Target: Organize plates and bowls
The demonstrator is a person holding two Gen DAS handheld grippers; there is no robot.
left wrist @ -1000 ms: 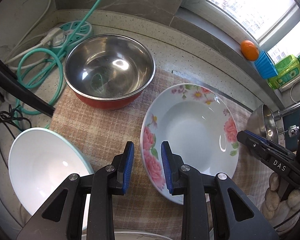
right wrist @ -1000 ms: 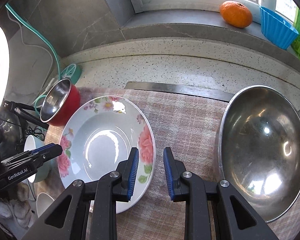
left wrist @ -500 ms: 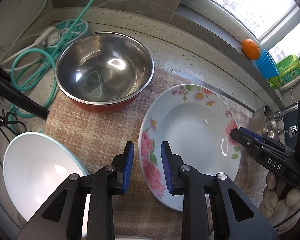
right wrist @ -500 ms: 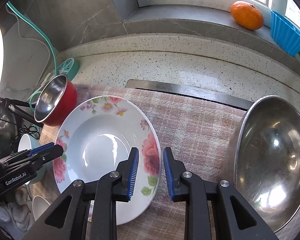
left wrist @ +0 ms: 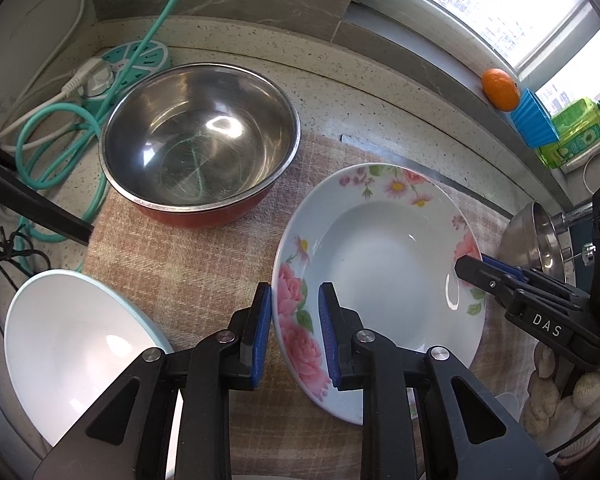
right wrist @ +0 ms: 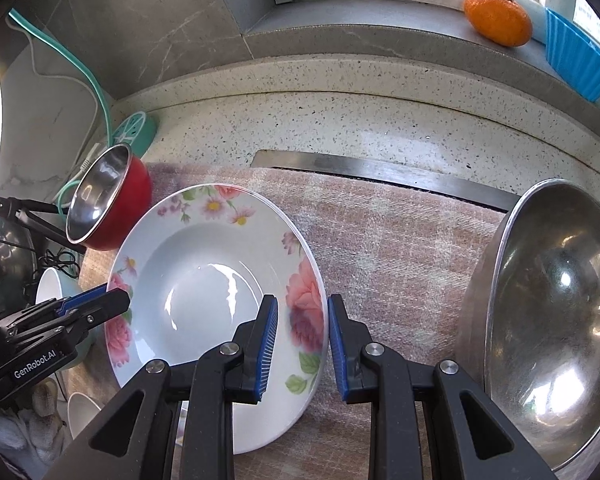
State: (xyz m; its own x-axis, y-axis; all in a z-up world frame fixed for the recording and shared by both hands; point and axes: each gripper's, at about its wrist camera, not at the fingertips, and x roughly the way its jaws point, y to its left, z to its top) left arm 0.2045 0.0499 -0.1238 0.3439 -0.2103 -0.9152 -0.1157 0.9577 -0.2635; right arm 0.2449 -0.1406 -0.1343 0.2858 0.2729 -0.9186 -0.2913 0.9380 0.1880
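Note:
A white floral plate (left wrist: 384, 264) lies on a plaid cloth (left wrist: 188, 264); it also shows in the right wrist view (right wrist: 212, 280). My left gripper (left wrist: 294, 320) is open, its jaws astride the plate's left rim. My right gripper (right wrist: 302, 332) is open, its jaws astride the plate's right rim. A steel bowl with a red outside (left wrist: 200, 140) stands behind the plate to the left. A white bowl with a pale green rim (left wrist: 72, 344) sits at the front left. A large steel bowl (right wrist: 552, 320) stands at the right.
A teal hose (left wrist: 52, 148) and a round power strip (left wrist: 140, 56) lie at the back left. An orange (right wrist: 498, 16), a blue cup (right wrist: 576, 60) and a green bottle (left wrist: 572, 132) sit on the window sill. A metal strip (right wrist: 380, 176) lies behind the cloth.
Both grippers have moved in toward the plate. The left jaws now straddle its left rim and the right jaws its right rim. The plate has not moved.

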